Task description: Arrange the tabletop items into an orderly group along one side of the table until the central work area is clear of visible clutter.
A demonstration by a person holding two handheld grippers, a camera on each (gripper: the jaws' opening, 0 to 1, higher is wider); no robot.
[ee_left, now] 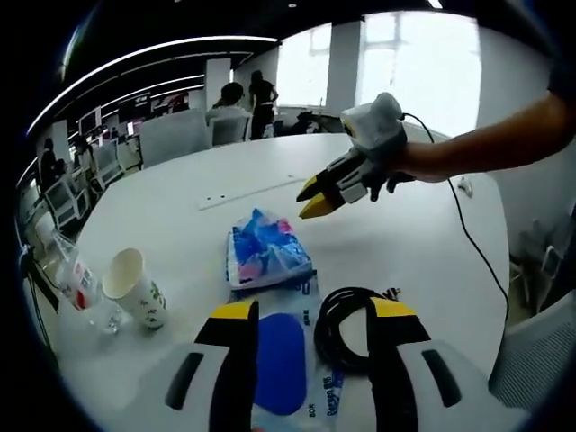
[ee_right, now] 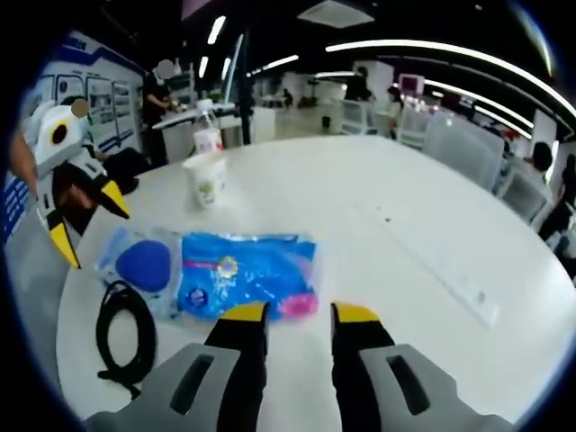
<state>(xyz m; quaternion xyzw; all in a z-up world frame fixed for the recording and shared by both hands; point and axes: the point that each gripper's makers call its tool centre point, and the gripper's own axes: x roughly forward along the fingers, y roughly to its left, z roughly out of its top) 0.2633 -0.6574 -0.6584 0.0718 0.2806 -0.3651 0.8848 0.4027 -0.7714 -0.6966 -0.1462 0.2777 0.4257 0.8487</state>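
yellow-tipped right tool (ee_left: pixel 322 198) hovers spread above the white table (ee_left: pixel 405 243); left tool (ee_left: pixel 311 326) spread over wipes pack (ee_left: pixel 283 360)

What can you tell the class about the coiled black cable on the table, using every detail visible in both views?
The black cable is a thin, rubbery-looking cord wound into a loose oval coil, lying flat on the white table. Beside it lies a clear packet with a blue oval; whether they touch is unclear. In the left gripper view it lies between that gripper's open jaws, ungripped.
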